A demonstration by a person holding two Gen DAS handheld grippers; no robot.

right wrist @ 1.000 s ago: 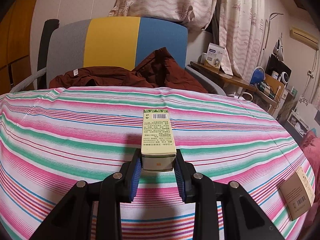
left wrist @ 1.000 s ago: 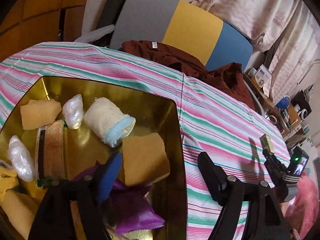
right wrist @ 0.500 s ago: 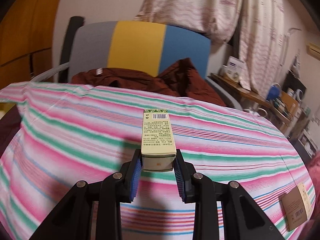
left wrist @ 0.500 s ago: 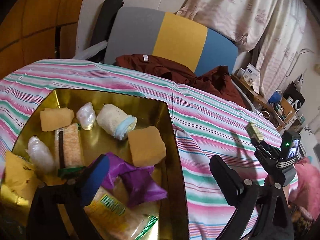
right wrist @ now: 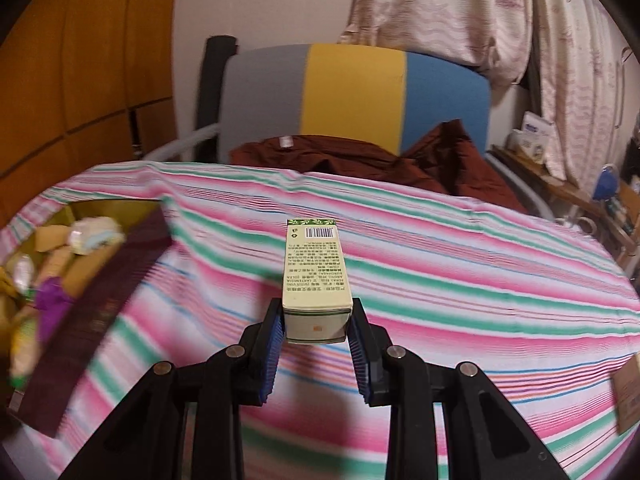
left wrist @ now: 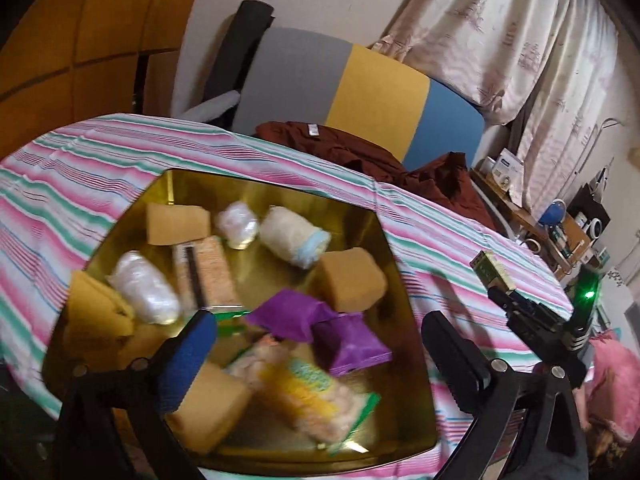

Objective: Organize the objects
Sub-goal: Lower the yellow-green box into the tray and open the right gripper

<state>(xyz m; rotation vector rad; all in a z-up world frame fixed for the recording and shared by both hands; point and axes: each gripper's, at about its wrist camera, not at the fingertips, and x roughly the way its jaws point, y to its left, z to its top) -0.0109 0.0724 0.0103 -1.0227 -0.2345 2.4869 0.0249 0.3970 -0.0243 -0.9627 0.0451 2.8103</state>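
Note:
My left gripper (left wrist: 316,328) hangs open and empty over a gold tray (left wrist: 280,192). In the tray lie tan sponges (left wrist: 352,280), white wrapped packets (left wrist: 144,292), a rolled cloth (left wrist: 292,238), purple packets (left wrist: 288,314) and a snack bag (left wrist: 308,396). My right gripper (right wrist: 316,314) is shut on a cream box (right wrist: 316,268) with a barcode, held above the striped tablecloth (right wrist: 440,280). The left wrist view shows that gripper (left wrist: 532,320) and its box (left wrist: 490,270) to the right of the tray. In the right wrist view the tray (right wrist: 100,312) sits at the far left.
A chair with a grey, yellow and blue back (right wrist: 352,92) stands behind the table, a maroon garment (right wrist: 360,156) draped on it. A brown carton (right wrist: 628,396) lies at the cloth's right edge. A cluttered shelf (left wrist: 560,232) is at the far right.
The left gripper's jaws spread wider and it drew back, so more of the tray and the snack bag show. The right gripper swung left with the box, bringing the tray into its view.

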